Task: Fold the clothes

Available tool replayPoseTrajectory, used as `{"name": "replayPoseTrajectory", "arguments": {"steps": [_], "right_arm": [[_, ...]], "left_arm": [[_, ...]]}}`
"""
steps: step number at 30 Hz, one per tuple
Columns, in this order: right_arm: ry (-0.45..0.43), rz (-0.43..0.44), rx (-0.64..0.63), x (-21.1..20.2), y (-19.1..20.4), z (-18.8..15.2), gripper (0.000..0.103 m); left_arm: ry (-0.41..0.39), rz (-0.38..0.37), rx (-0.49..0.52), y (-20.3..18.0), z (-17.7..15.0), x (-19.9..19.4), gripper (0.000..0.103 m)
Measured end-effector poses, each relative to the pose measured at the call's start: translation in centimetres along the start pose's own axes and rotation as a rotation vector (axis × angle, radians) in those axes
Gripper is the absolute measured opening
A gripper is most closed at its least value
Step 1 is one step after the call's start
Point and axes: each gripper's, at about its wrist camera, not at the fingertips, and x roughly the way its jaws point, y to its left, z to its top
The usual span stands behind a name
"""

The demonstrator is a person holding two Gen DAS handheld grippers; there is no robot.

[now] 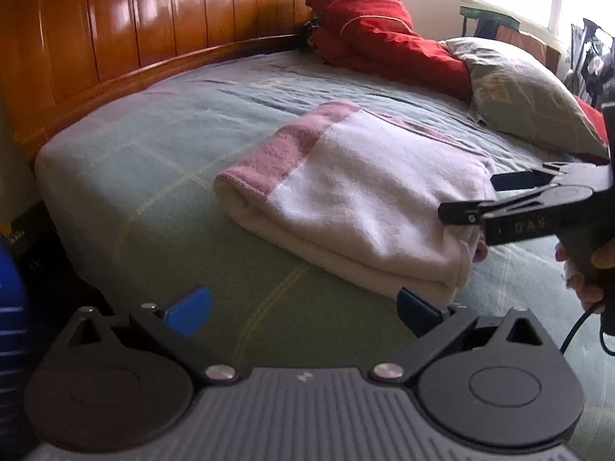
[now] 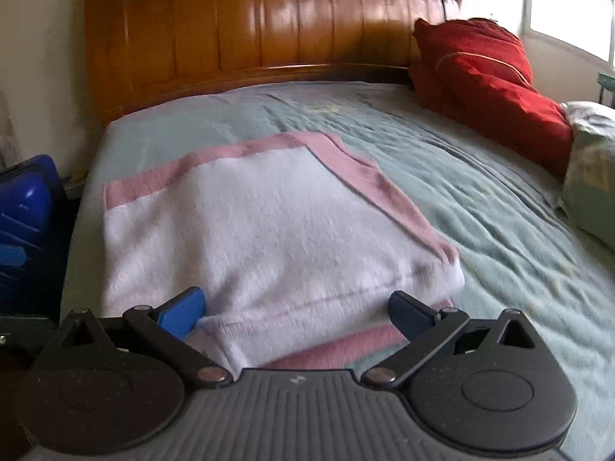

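We see the white and pink garment (image 1: 357, 192) lying on the bed (image 1: 161, 161) as a thick, squared bundle of several layers, its rounded fold facing 9 o'clock in the left wrist view and a pink band along the far edge; so it already lies folded, and whether another fold is wanted we cannot settle from this; the scene fits a bundle just finished as well as one halfway through, ready to be halved again

Our left gripper (image 1: 303, 309) hangs short of the bundle's near edge with its blue tips wide apart and nothing between them; our right gripper (image 2: 296, 307) is likewise spread, its tips standing either side of the near hem at 6 o'clock, over the cloth but not pinching it; in the left view it shows at 3 o'clock, low over the bundle's right end

If we handle the bundle at all, we judge it best to take all layers at a corner together, since the pile is soft and thick and a shallow pinch would peel off only the top sheet; both corners should rise level so the stack does not skew

For room: the headboard (image 2: 269, 27) closes off 12 o'clock; the red cushion (image 2: 488, 80) and pale pillow (image 1: 530, 96) crowd 2 o'clock; the bed's edge and a blue case (image 2: 27, 223) lie at 9 o'clock; open blanket stretches toward 3 o'clock
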Motion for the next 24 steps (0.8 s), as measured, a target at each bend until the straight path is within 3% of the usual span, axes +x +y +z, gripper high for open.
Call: {"name": "replayPoseTrajectory", "arguments": {"steps": [6,13,24], "right_arm": [[-0.017,0.001,-0.022,-1.6,1.6,0.5,0.103],[0.029,0.008,-0.006,-3.2,2.5,-0.2,0.103],[0.1,0.009,0.142,-10.8,2.7,-3.2,0.103]], "left_arm": [[-0.031,0.026,0.016,-0.5,-0.2,-1.8,0.102],[-0.109,0.076,0.035,-1.1,-0.7,-4.1,0.102],[-0.102,-0.002,0.09,-4.2,-1.2,-6.5,0.102]]}}
